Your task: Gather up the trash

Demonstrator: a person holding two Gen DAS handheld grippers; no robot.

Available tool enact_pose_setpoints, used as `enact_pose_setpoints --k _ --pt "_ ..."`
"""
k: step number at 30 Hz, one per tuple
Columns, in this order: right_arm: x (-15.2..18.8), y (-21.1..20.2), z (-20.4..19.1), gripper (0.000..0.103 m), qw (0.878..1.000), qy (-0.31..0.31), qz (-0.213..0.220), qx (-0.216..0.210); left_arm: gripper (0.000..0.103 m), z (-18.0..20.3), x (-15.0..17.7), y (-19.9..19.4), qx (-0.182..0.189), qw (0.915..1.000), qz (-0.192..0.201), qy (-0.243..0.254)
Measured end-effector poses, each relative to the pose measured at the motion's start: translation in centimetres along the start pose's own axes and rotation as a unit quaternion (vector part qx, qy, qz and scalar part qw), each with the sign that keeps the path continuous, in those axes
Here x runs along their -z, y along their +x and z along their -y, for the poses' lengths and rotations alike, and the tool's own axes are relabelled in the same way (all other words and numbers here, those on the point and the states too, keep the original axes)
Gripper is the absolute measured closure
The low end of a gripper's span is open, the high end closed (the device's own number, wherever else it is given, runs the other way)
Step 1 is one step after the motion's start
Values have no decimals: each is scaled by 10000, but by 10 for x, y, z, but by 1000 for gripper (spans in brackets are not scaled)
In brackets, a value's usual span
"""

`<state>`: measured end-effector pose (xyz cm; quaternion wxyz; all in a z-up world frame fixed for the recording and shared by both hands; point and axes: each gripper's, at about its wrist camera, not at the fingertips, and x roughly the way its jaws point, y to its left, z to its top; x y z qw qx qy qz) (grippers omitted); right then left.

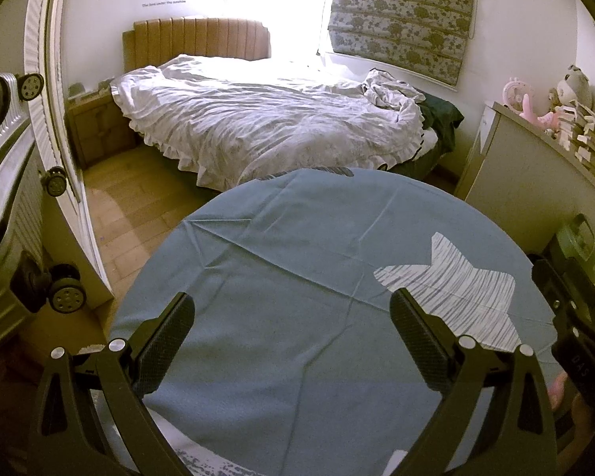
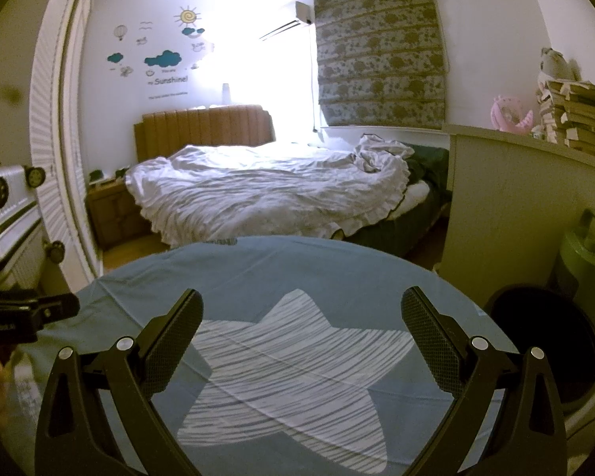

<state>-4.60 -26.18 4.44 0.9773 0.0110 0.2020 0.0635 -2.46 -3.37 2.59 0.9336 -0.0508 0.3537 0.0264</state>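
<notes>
Filling the room beyond the counter's far edge, a bed [image 2: 265, 194] leads; the blue-clothed counter [image 1: 281, 238] shows no trash; a dark bin [image 2: 551, 341] stands off its right edge; left claw [image 1: 291, 331] and right claw [image 2: 301, 331] gape wide, empty.

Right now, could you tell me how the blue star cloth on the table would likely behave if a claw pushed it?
The blue cloth looks thin and floppy: fold creases cross it, so it would probably bunch rather than slide whole. It drapes over the table edge, so a push may drag it off. The open right claw holds nothing.
</notes>
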Motion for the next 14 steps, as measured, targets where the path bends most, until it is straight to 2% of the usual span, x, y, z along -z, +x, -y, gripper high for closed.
enact_pose_setpoints --k 14 --pt "2 2 2 4 10000 13 -12 -13 5 -1 2 3 -35 10000 -32 -56"
